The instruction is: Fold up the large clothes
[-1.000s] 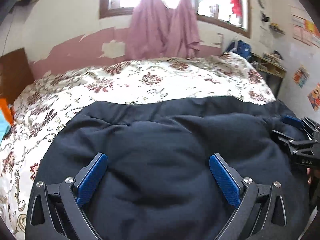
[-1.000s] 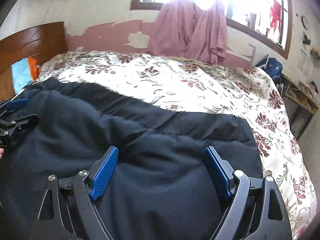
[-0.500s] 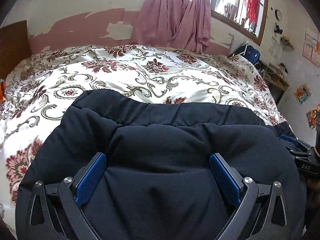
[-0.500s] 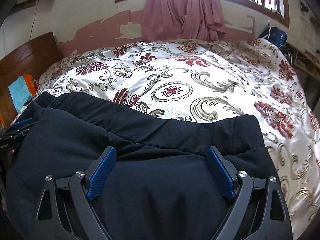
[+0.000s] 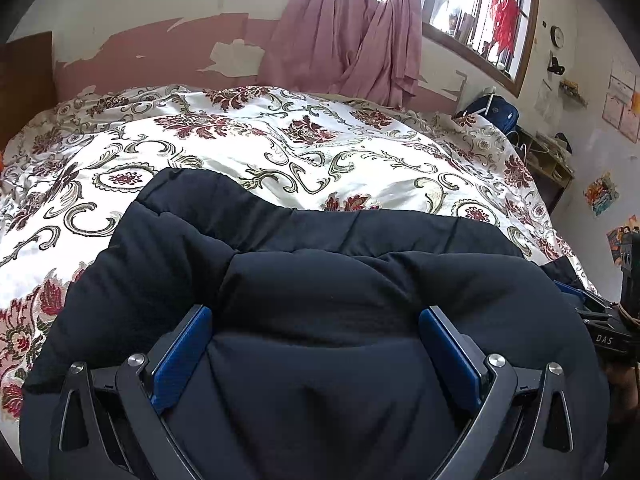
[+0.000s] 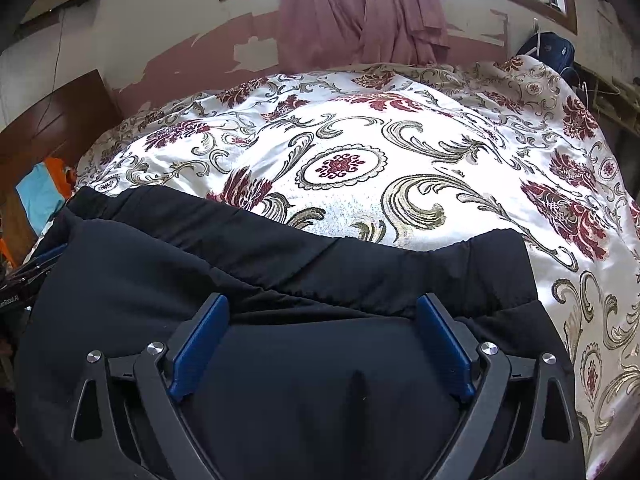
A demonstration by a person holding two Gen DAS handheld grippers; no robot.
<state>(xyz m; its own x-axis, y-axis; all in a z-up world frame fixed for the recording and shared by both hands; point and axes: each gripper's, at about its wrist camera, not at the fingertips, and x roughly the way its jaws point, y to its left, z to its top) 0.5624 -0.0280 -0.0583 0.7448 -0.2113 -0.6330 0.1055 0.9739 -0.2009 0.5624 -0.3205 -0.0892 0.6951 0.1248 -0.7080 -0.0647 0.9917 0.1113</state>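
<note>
A large black padded garment (image 5: 320, 280) lies on the near part of the bed; it also fills the lower half of the right wrist view (image 6: 280, 288). My left gripper (image 5: 316, 320) is open, its blue pads wide apart over the garment's left part. My right gripper (image 6: 324, 308) is open over the garment's right part. The garment's far edge shows a folded band. Each gripper shows at the edge of the other view: the right gripper (image 5: 604, 324) and the left gripper (image 6: 24, 276).
The bed has a white floral bedspread (image 6: 380, 152) beyond the garment. A wooden headboard (image 6: 52, 120) stands at the left. Pink curtains (image 5: 348, 28) hang under the window. A blue bag (image 5: 496, 110) and shelves (image 5: 548, 156) stand at the right wall.
Both grippers have tilted down and drawn back toward the near side. More bedspread shows beyond the garment's far edge. Both stay open.
</note>
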